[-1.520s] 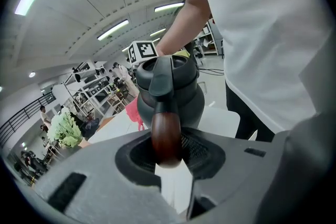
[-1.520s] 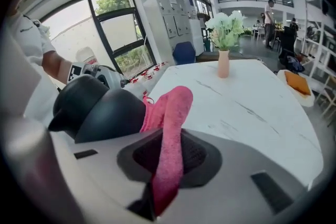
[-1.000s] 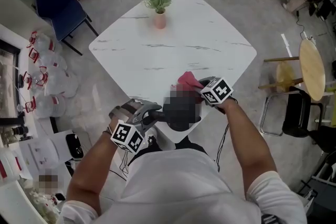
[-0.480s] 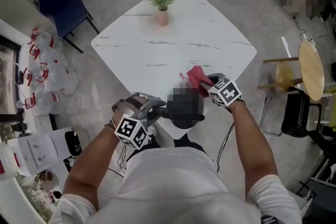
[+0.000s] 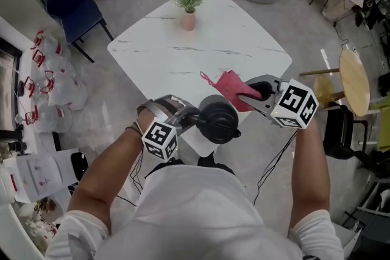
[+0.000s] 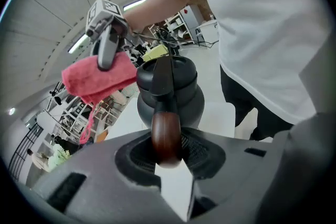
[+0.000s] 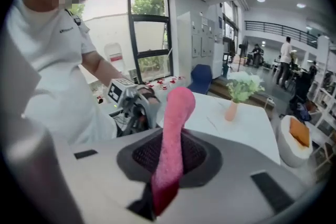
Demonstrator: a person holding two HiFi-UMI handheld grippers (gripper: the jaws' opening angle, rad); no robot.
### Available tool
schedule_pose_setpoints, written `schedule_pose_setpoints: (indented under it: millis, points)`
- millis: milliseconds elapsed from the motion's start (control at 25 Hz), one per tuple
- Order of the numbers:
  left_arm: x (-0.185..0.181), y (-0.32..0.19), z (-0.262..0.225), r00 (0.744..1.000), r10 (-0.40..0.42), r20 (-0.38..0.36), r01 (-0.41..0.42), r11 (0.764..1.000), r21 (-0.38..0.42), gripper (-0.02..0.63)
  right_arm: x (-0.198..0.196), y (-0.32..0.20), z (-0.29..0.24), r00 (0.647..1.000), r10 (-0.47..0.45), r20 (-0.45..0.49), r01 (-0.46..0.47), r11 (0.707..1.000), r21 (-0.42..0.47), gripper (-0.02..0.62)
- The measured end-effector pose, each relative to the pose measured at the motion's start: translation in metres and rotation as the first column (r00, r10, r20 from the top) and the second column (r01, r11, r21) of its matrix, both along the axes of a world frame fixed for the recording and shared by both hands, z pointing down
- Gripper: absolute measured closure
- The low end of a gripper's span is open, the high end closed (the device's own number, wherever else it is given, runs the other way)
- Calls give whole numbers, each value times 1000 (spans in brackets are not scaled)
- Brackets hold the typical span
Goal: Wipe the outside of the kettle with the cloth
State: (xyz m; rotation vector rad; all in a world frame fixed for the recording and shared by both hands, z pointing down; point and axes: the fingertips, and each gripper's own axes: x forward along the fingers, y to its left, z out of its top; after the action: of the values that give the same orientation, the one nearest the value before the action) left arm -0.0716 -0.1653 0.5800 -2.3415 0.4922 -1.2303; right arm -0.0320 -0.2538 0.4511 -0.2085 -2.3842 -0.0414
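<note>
In the head view the black kettle [image 5: 217, 119] hangs over the near corner of the white table [image 5: 244, 39]. My left gripper [image 5: 184, 118] is shut on its brown wooden handle [image 6: 166, 134], and the dark body [image 6: 170, 93] stands beyond the jaws. My right gripper [image 5: 261, 92] is raised to the right of the kettle, shut on the pink-red cloth [image 5: 229, 87]. The cloth [image 7: 176, 131] stands up between the right gripper's [image 7: 173, 165] jaws and hangs clear of the kettle [image 6: 97, 78]. The left gripper [image 7: 134, 107] shows behind it.
A pink vase of white flowers [image 5: 187, 2] stands at the table's far side. A blue chair [image 5: 70, 3] and water bottles [image 5: 52, 91] are at the left. At the right are a round wooden side table [image 5: 353, 79] and a black chair [image 5: 341, 131].
My right gripper has lifted up and to the right with the cloth, off the kettle's side. The left gripper has kept the kettle in place, rolling it a little.
</note>
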Motion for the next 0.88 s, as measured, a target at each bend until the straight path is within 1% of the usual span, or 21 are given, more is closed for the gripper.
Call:
schedule_pose_setpoints:
  millis: [80, 200, 280, 360, 440, 560, 680, 800, 880]
  points:
    - [3, -1, -1, 1000, 24, 21, -24, 1000, 4, 502, -1, 21, -17, 996, -87, -15, 87, 995, -49, 531]
    - [9, 0, -3, 996, 66, 59, -67, 998, 15, 502, -3, 47, -23, 978, -194, -70, 182, 972, -147, 531]
    - [13, 0, -5, 992, 92, 83, -95, 995, 27, 502, -3, 58, -12, 955, -258, -145, 226, 952, -206, 531]
    - [16, -1, -6, 989, 109, 99, -113, 993, 33, 502, -5, 63, 9, 921, -307, -240, 252, 939, -234, 532]
    - [18, 0, -7, 988, 113, 109, -117, 993, 33, 502, -7, 63, 33, 882, -336, -329, 274, 936, -222, 532]
    - [20, 1, -7, 988, 104, 116, -109, 993, 36, 502, -15, 59, 62, 832, -356, -426, 322, 935, -151, 532]
    - [20, 1, -7, 989, 86, 117, -91, 995, 38, 502, -26, 54, 77, 802, -374, -465, 372, 923, -100, 532]
    - [18, 1, -5, 991, 65, 119, -70, 997, 37, 502, -36, 51, 84, 777, -400, -486, 414, 906, -84, 532]
    - [17, 1, -4, 990, 58, 132, -64, 997, 36, 502, -40, 49, 90, 756, -418, -503, 439, 895, -84, 532]
